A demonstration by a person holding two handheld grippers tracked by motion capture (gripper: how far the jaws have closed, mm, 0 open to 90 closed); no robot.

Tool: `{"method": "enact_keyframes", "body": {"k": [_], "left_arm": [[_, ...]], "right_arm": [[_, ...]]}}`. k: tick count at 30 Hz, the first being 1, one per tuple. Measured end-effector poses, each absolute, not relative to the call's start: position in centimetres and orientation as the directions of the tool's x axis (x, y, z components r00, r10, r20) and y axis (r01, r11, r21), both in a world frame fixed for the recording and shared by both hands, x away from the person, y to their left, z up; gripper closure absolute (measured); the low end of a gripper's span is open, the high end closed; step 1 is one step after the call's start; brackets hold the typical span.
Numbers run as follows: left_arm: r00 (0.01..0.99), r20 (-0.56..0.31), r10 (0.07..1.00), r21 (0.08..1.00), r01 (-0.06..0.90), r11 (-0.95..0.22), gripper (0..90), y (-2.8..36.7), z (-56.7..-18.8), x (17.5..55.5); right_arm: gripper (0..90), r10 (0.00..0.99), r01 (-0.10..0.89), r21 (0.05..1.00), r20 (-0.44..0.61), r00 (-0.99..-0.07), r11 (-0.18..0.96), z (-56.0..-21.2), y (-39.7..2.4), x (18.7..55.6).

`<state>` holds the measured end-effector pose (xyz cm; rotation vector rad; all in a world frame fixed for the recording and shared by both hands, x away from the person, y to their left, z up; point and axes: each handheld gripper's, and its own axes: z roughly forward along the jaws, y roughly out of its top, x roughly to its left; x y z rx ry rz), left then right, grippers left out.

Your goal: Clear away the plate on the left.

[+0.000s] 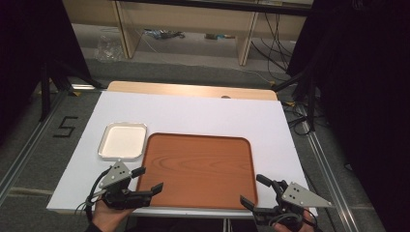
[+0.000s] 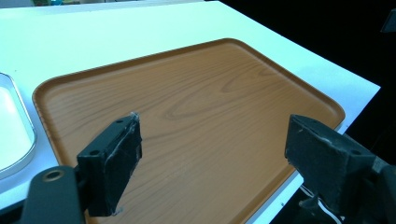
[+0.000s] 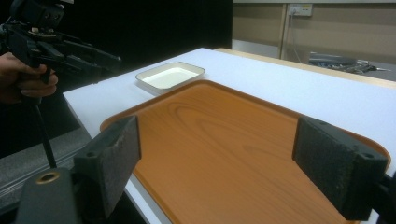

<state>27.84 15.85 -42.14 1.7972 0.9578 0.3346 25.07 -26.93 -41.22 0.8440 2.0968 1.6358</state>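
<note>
A brown wood-grain tray [image 1: 198, 166] lies bare on the white table top, near its front edge. My left gripper [image 1: 148, 180] hovers at the tray's front left corner, jaws spread wide with nothing between them. In the left gripper view those jaws [image 2: 215, 158] frame the bare tray [image 2: 196, 107]. My right gripper [image 1: 255, 190] sits at the tray's front right corner, also open and holding nothing. Its own view shows the open jaws [image 3: 219, 163] over the tray [image 3: 224, 130], with the other gripper [image 3: 60, 46] farther off in a hand.
A small white rectangular dish [image 1: 122, 141] rests just left of the tray, also seen as dish [image 2: 11, 130] and dish [image 3: 170, 74]. The white table top [image 1: 193, 113] stretches behind the tray. Black drapes, shelving and cables stand beyond the table.
</note>
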Motion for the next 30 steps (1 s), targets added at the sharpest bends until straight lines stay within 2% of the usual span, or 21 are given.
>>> {"method": "enact_keyframes", "body": {"k": [13,18,19,21,30], "left_arm": [[0.637,-0.211,0.742,0.873,0.464,-0.150,18.5,15.6,-42.2,27.9],[0.639,-0.205,0.742,0.874,0.461,-0.155,18.5,15.6,-42.1,28.1],[0.639,-0.203,0.741,0.875,0.459,-0.156,18.5,15.5,-42.1,28.2],[0.629,-0.213,0.748,0.870,0.470,-0.148,18.5,15.4,-42.2,28.3],[0.620,-0.197,0.759,0.875,0.461,-0.149,18.6,15.8,-42.1,28.9]], "right_arm": [[16.5,0.659,0.234,0.960,0.079,-0.748,0.151,-41.3,-27.1,25.1],[16.5,0.641,0.265,0.953,0.112,-0.760,0.148,-41.3,-27.1,25.2],[16.5,0.659,0.235,0.960,0.079,-0.748,0.151,-41.3,-27.2,25.3],[16.5,0.656,0.268,0.951,0.107,-0.747,0.151,-41.3,-27.3,25.2],[16.6,0.645,0.245,0.958,0.095,-0.758,0.146,-41.4,-27.3,25.2]]}}
